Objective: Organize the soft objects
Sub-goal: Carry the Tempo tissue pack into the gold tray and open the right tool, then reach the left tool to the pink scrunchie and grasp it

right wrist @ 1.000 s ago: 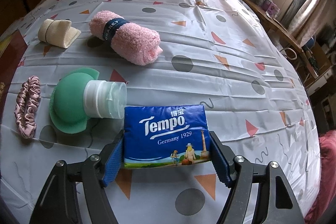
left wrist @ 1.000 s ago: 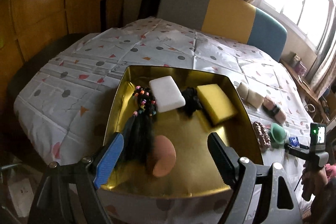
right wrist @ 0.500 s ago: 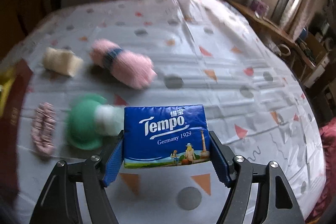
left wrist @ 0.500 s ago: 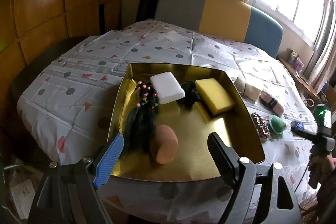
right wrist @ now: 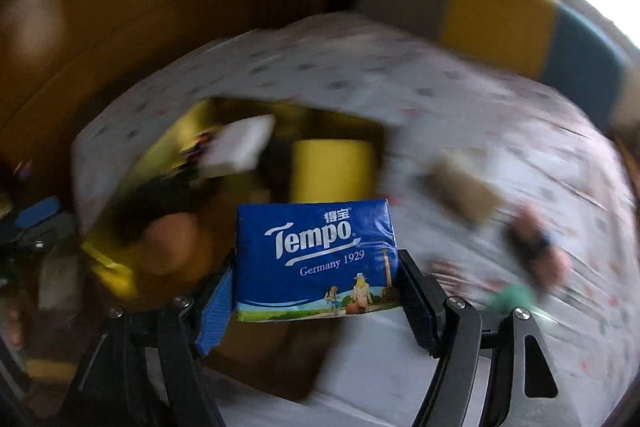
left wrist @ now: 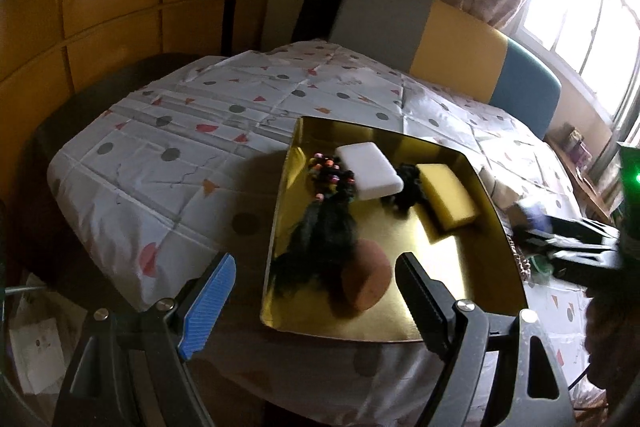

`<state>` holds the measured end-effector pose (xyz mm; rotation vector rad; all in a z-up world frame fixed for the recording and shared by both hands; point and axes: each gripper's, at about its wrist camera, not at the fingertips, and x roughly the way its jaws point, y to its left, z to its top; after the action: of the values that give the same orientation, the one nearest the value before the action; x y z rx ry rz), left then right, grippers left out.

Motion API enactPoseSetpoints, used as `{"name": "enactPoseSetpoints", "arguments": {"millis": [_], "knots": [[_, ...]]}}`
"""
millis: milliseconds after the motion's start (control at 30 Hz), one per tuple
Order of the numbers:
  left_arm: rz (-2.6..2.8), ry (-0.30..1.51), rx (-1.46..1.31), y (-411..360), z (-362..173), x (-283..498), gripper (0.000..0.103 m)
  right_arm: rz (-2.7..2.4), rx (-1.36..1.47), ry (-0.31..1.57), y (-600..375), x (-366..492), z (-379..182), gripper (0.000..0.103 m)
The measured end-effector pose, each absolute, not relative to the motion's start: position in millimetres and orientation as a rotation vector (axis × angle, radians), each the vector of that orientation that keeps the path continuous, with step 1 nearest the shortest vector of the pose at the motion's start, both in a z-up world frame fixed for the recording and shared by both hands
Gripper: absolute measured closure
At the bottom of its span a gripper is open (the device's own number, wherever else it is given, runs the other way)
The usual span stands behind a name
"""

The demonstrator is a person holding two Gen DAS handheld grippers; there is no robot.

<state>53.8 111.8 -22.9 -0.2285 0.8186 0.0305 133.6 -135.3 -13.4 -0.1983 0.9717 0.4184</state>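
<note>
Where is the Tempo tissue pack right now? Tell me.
In the right wrist view the Tempo tissue pack sits low in the centre, clamped in the right gripper in the air, with the gold tray and its yellow sponge blurred just beyond.

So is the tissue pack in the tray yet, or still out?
Still out. The right gripper is clamped on the tissue pack, held in the air; the gold tray holds only sponges and hair pieces.

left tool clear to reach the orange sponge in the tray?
Probably yes: the left tool is open and empty, the orange sponge lies just ahead near the gold tray's front edge, uncovered; black hairpiece touches its left.
</note>
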Motion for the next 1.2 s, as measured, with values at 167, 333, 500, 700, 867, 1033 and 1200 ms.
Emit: {"name": "enactPoseSetpoints", "arguments": {"millis": [167, 333, 500, 700, 867, 1033, 1200], "knots": [[0.044, 0.828, -0.263, 123.7, -30.4, 54.0, 0.019, 0.465, -0.221, 1.086, -76.3, 163.4, -48.3, 0.029], [0.039, 0.854, -0.256, 122.9, -38.8, 58.4, 0.019, 0.405, -0.214, 1.146, -59.7, 200.3, -79.8, 0.026], [0.032, 0.850, -0.245, 120.1, -40.6, 59.9, 0.019, 0.417, -0.150, 1.102, -71.9, 197.0, -70.3, 0.012], [0.013, 0.852, -0.234, 108.4, -38.7, 62.4, 0.019, 0.429, -0.030, 0.956, -113.5, 168.4, -26.4, 0.006], [-0.034, 0.853, -0.213, 90.3, -33.8, 62.2, 0.019, 0.343, -0.016, 0.888, -162.5, 144.2, -8.1, 0.006], [-0.101, 0.846, -0.194, 69.5, -25.8, 63.3, 0.019, 0.196, 0.031, 0.837, -239.5, 124.0, 1.7, 0.006], [-0.168, 0.856, -0.183, 48.2, -20.2, 65.7, 0.019, 0.004, 0.069, 0.820, -318.5, 113.1, -1.8, 0.005]]}}
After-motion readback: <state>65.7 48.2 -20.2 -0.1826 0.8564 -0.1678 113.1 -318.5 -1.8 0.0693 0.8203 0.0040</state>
